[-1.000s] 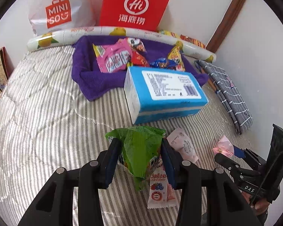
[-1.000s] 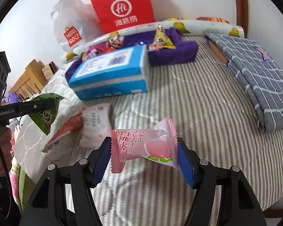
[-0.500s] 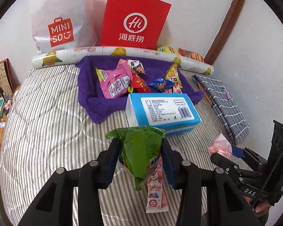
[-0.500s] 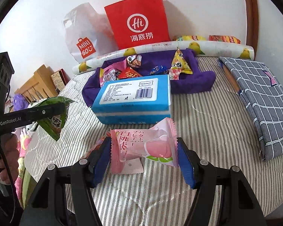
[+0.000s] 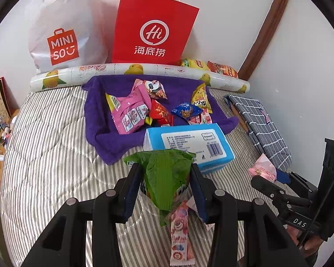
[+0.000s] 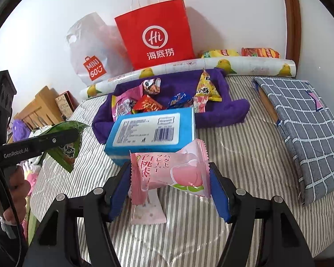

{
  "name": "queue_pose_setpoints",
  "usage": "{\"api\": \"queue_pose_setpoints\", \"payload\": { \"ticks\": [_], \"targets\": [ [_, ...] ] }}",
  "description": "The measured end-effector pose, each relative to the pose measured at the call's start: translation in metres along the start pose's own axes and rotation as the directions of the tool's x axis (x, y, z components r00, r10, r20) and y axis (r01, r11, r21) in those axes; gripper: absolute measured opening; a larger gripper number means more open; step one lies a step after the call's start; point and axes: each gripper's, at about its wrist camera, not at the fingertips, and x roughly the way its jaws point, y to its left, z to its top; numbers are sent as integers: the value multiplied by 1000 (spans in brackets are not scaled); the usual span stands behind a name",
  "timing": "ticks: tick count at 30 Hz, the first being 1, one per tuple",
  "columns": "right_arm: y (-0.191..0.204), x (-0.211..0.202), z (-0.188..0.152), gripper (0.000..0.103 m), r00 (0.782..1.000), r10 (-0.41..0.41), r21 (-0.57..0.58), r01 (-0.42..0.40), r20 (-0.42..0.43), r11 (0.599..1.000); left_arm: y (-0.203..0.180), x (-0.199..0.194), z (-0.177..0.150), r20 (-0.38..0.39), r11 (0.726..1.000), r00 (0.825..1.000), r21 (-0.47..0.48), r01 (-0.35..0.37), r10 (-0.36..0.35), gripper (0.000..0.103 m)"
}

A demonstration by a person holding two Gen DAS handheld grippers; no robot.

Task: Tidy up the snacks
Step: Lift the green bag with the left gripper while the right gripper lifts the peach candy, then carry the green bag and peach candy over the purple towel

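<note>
Bright, even daylight, sharp focus (strong fisheye curvature, dark corners)

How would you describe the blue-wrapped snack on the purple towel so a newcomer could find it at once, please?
Start at the red paper bag against the wall; below it lies the purple towel holding snacks. The blue-wrapped snack sits beside the red packet, the pile's only blue wrapper.

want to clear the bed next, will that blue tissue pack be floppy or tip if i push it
The blue tissue pack lies flat on its broad side, so it probably slides rather than tips. Its soft wrap and rounded edges suggest it is light and squashy, and the striped quilt may drag.
</note>
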Motion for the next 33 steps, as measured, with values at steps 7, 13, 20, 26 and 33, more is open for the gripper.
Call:
{"api": "queue_pose_setpoints", "payload": {
  "ticks": [7, 13, 20, 26, 33],
  "targets": [
    [-1, 1, 20, 66, 1000, 10, 10, -11, 16, 1000, 3, 5, 17, 0, 1000, 1000, 1, 6, -6, 42],
    [1, 5, 43, 66, 999, 5, 4, -5, 36, 1000, 5, 7, 35, 13, 1000, 1000, 0, 5, -5, 42],
    [0, 12, 71, 66, 998, -26, -6, 27, 61, 1000, 14, 12, 53, 25, 1000, 1000, -10, -3, 4, 42],
    [0, 23, 95, 66, 997, -25, -14, 26, 68, 1000, 25, 22, 66, 28, 1000, 999, -25, -18, 19, 42],
    [0, 52, 120, 66, 996, -55, -38, 58, 71, 998, 41, 39, 83, 16, 997, 998, -29, -66, 66, 42]
  ]
}}
